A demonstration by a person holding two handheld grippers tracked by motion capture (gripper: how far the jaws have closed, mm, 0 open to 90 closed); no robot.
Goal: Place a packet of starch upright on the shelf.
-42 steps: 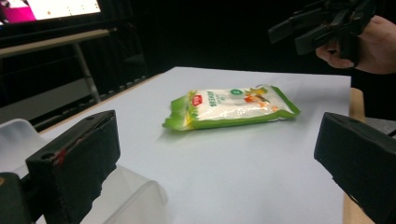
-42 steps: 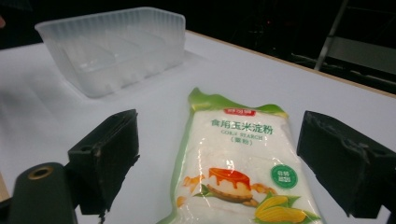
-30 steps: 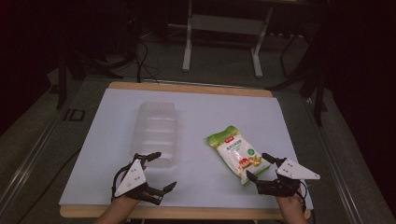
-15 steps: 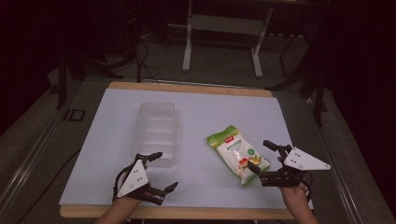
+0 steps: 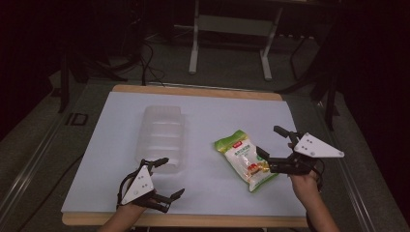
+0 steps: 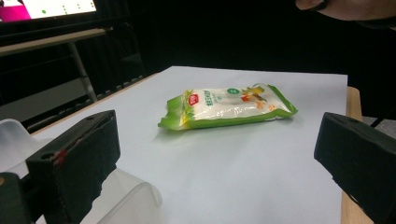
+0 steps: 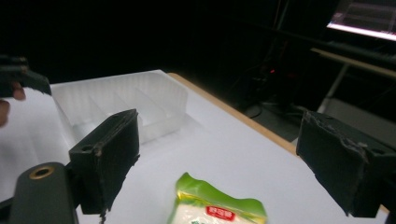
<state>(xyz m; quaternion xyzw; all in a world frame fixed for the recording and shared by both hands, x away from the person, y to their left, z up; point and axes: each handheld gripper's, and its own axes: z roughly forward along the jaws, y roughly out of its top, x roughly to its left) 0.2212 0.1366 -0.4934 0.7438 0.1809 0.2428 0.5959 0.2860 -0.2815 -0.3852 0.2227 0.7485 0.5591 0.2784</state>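
Note:
A green and white snack bag (image 5: 244, 159) lies flat on the white mat (image 5: 217, 111), right of centre. My right gripper (image 5: 267, 140) stands open at the bag's right side, one jaw tip over the bag's edge and the other beyond it. In the right gripper view the open right gripper (image 7: 219, 154) looks over the bag's top end (image 7: 215, 205) toward the clear plastic tray (image 7: 121, 105). That tray (image 5: 164, 137) sits left of centre. My left gripper (image 5: 171, 176) is open near the front edge, just in front of the tray. The left gripper view shows the bag (image 6: 229, 105) lying ahead between the wide jaws.
The wooden table edge (image 5: 193, 220) runs along the front under the mat. A metal stand (image 5: 229, 29) and cables are on the dark floor behind the table. A lit screen (image 6: 56, 7) glows at the far left in the left gripper view.
My right gripper has moved away from the front edge and slightly right, along the bag's right side. The left gripper, the bag and the tray have stayed put.

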